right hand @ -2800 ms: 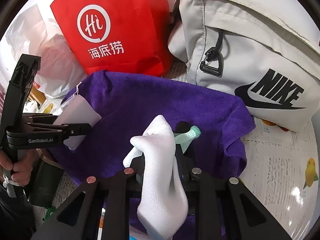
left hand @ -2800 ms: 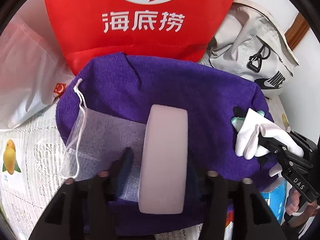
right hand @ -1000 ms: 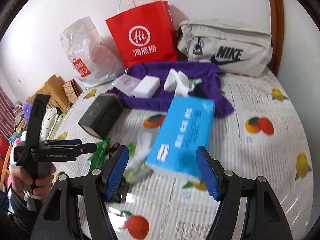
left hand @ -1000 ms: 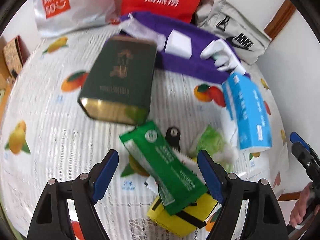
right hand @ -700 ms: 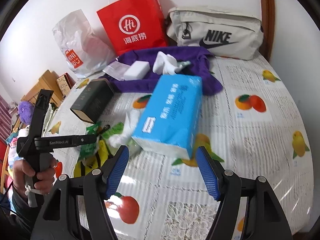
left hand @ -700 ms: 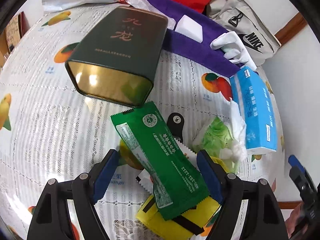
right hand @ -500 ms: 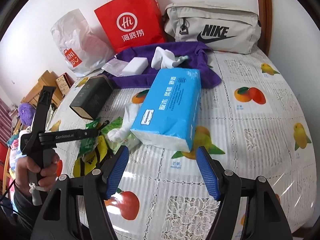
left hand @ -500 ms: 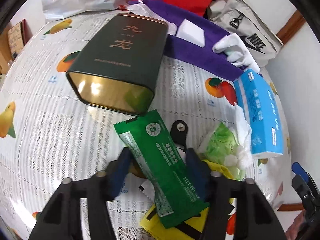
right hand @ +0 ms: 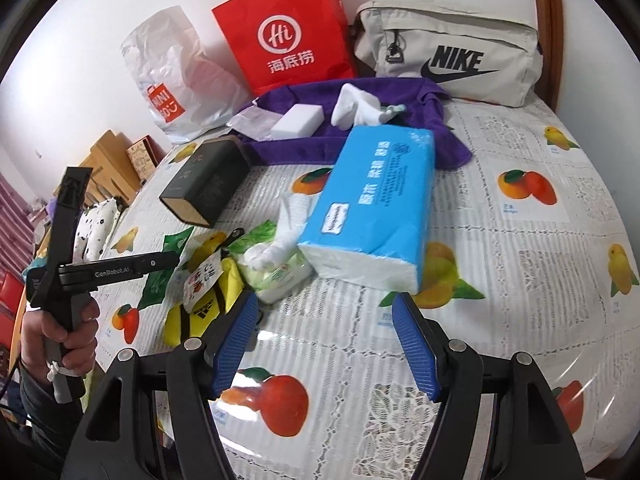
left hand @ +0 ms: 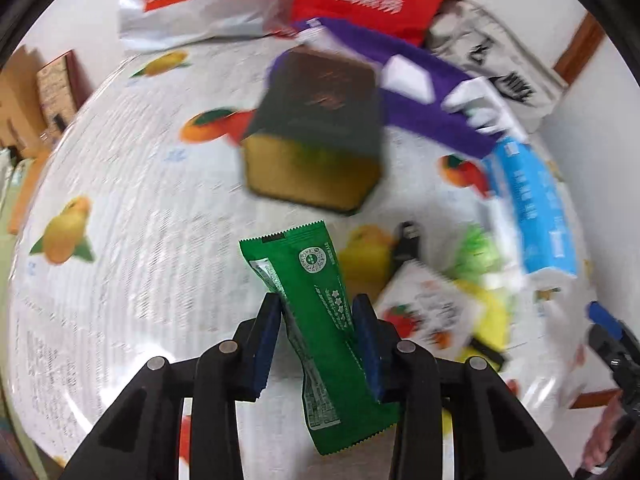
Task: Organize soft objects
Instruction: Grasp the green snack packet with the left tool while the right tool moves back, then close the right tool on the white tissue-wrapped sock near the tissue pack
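Note:
My left gripper (left hand: 316, 320) is shut on a green packet (left hand: 316, 316) and holds it off the table; the view is blurred by motion. It also shows in the right wrist view (right hand: 160, 260) at the left, with the green packet (right hand: 158, 284) in it. My right gripper (right hand: 324, 340) is open and empty above the table's front. A purple towel (right hand: 320, 140) at the back holds a white sponge (right hand: 298, 120), white socks (right hand: 356, 110) and a mesh pouch (right hand: 252, 124). A blue tissue pack (right hand: 372, 204) lies mid-table beside a green wipes pack (right hand: 276, 260).
A dark green tin (right hand: 208, 182) lies left of the towel. A yellow pouch (right hand: 200, 304) and a small white packet (right hand: 202, 276) lie by the wipes. A red paper bag (right hand: 284, 28), a white plastic bag (right hand: 176, 76) and a grey Nike bag (right hand: 448, 52) stand along the wall.
My left gripper has closed on the green packet and lifted it off the pile. My right gripper has stayed open, nearly still.

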Action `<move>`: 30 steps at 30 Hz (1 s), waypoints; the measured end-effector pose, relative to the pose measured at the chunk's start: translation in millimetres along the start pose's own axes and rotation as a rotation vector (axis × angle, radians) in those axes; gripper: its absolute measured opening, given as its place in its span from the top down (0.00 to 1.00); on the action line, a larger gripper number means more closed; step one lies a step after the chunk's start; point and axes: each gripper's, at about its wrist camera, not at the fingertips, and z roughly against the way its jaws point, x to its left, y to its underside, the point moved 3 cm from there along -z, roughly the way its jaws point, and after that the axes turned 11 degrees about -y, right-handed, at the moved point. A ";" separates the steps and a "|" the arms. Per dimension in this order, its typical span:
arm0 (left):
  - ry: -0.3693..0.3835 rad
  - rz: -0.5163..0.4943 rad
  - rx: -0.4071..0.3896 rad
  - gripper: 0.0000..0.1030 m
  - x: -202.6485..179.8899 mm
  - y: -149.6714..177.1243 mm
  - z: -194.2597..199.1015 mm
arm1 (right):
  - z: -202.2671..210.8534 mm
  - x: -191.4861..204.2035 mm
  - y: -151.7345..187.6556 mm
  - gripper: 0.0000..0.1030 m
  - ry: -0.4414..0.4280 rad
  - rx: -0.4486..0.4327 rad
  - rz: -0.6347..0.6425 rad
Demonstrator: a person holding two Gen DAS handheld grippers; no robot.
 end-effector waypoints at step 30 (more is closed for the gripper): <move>-0.103 -0.041 -0.114 0.77 29.0 16.9 -5.7 | -47.9 44.2 1.4 0.34 -0.060 0.037 0.048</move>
